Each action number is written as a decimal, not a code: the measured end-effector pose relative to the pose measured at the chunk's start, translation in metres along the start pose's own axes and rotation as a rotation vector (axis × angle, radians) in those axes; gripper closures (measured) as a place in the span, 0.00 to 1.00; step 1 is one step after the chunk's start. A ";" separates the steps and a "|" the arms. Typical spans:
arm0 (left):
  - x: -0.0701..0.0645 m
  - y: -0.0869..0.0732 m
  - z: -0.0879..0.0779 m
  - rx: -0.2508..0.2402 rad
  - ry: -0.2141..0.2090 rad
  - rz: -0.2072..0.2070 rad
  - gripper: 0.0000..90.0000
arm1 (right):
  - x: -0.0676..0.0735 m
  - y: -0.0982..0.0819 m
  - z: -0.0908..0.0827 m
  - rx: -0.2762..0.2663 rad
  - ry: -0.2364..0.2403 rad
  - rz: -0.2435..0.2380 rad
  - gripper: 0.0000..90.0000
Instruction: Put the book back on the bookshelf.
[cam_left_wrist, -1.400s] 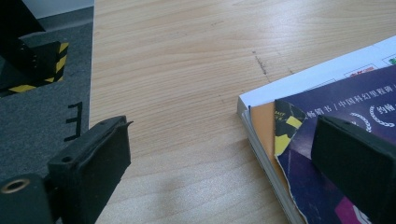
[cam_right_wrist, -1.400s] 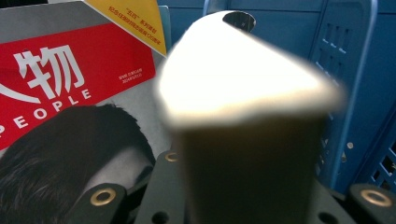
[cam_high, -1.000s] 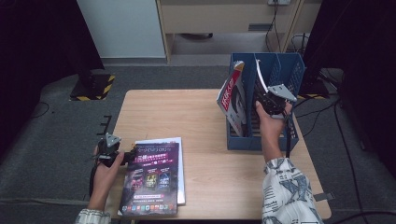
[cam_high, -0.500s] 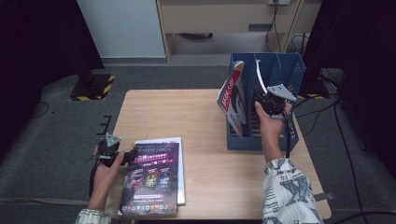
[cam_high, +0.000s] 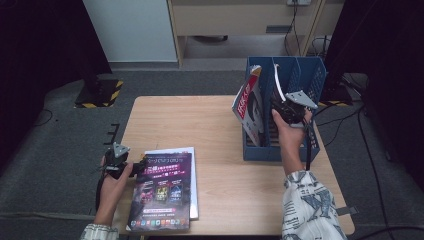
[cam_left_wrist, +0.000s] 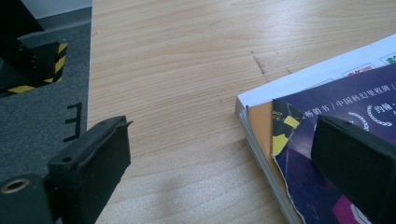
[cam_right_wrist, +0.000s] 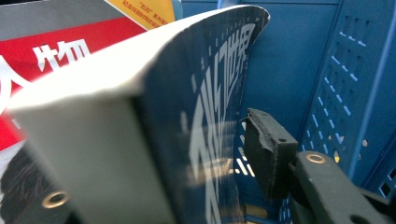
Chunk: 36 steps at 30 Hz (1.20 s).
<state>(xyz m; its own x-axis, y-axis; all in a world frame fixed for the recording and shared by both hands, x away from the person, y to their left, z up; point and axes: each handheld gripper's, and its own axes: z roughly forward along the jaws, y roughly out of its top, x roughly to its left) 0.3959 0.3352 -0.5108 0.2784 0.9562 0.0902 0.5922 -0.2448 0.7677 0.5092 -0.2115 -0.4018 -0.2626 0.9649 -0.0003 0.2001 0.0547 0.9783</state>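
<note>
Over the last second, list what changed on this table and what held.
The right gripper has just been opening its jaws around the dark blue magazine standing in the blue file rack; its pad now stands just off the cover, the magazine between the jaws. Unchanged: both hands' places, the left gripper open at the edge of the purple magazine, and the red magazine leaning in the rack.

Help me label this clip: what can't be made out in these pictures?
- Right gripper, right gripper view: its left jaw is hidden behind the dark magazine.
- Blue rack, high view: its slots' bottoms are hidden by its walls.
- Stack, left gripper view: cut off by the right edge.
- Purple magazine, high view: cover print too small.
</note>
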 end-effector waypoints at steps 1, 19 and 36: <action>0.000 0.000 0.000 0.000 0.000 0.000 0.05 | 0.000 0.000 0.000 0.001 0.004 -0.001 0.62; -0.001 0.000 0.001 0.000 -0.001 0.000 0.05 | 0.000 -0.001 -0.008 -0.009 0.029 0.036 0.27; -0.001 0.000 0.002 0.004 0.002 0.006 0.05 | 0.005 -0.009 -0.039 0.002 0.040 0.019 0.11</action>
<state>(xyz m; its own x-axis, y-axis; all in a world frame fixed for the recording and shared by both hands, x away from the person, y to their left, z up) 0.3971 0.3335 -0.5117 0.2807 0.9550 0.0956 0.5935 -0.2510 0.7647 0.4689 -0.2174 -0.4021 -0.2963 0.9547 0.0269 0.2069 0.0367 0.9777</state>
